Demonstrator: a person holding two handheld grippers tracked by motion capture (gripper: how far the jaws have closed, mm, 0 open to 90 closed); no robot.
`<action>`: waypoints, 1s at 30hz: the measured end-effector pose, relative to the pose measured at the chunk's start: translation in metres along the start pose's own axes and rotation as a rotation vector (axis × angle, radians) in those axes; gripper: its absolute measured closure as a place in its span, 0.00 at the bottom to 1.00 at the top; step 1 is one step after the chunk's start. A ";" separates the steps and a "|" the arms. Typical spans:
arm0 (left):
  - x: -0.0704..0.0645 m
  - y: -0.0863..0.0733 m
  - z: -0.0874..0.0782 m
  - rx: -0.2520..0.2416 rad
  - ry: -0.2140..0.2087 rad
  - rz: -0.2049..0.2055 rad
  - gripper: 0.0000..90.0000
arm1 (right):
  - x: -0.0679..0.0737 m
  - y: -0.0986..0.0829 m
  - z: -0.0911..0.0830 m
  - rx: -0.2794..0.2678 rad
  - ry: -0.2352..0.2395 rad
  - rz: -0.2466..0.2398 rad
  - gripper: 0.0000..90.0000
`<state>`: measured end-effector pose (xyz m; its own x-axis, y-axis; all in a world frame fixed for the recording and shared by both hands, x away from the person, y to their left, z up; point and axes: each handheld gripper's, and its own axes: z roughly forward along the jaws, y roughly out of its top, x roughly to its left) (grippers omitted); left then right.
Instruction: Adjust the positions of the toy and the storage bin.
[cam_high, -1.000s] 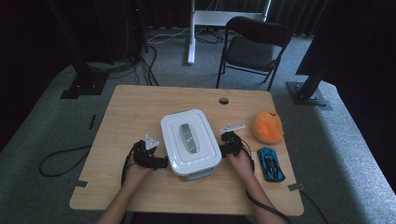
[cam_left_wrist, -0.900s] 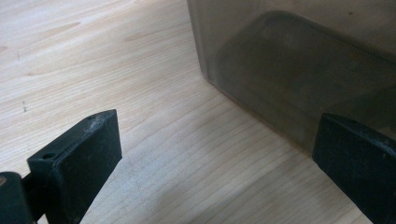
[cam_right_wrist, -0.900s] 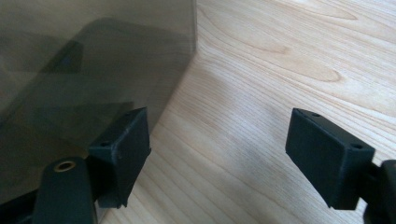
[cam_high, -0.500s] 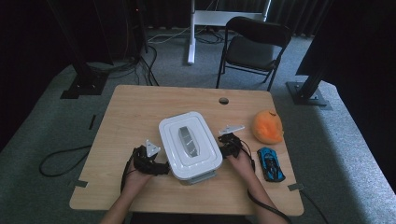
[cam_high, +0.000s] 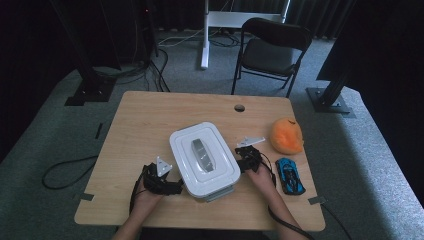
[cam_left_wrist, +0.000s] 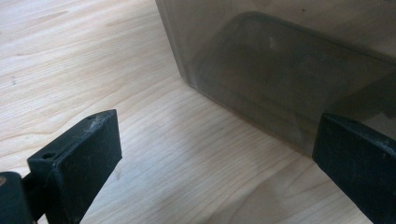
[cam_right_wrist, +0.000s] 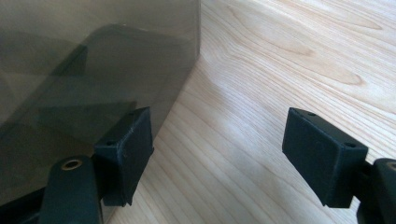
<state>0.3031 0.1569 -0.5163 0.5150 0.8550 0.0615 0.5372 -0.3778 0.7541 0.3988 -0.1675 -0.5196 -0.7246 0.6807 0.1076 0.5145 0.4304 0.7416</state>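
A white lidded storage box (cam_high: 202, 159) with a grey handle on its lid stands in the middle of the wooden table (cam_high: 150, 120). My left gripper (cam_high: 175, 187) is at the box's left side, near its front corner, jaws wide open. In the left gripper view the box's translucent wall (cam_left_wrist: 289, 70) fills the upper right, and the gripper (cam_left_wrist: 219, 158) has only bare wood between its jaws. My right gripper (cam_high: 241, 163) is pressed close to the box's right side, open. In the right gripper view the box wall (cam_right_wrist: 93, 79) stands just beyond the left jaw of the gripper (cam_right_wrist: 219, 158).
An orange soft round object (cam_high: 287, 135) lies to the right of the box, and a blue toy car (cam_high: 290, 175) sits near the right front edge. A cable hole (cam_high: 239, 108) is at the table's back. A black chair (cam_high: 272, 50) stands behind the table.
Both grippers have slid a little toward the front of the table along the box's sides. The box seems to have shifted slightly forward with them.
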 end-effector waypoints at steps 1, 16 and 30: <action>-0.001 0.000 0.000 -0.002 -0.010 0.003 0.02 | -0.001 -0.001 -0.001 -0.006 -0.005 -0.005 0.26; -0.011 0.008 0.010 0.003 -0.142 0.046 0.02 | -0.014 -0.016 -0.025 -0.080 -0.018 0.052 0.21; 0.014 -0.003 0.007 -0.013 -0.191 0.027 0.02 | -0.007 -0.044 -0.038 -0.050 -0.160 0.132 0.15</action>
<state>0.3132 0.1674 -0.5221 0.6474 0.7609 -0.0425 0.5133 -0.3942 0.7623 0.3641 -0.2134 -0.5280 -0.5679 0.8167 0.1025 0.5739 0.3035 0.7606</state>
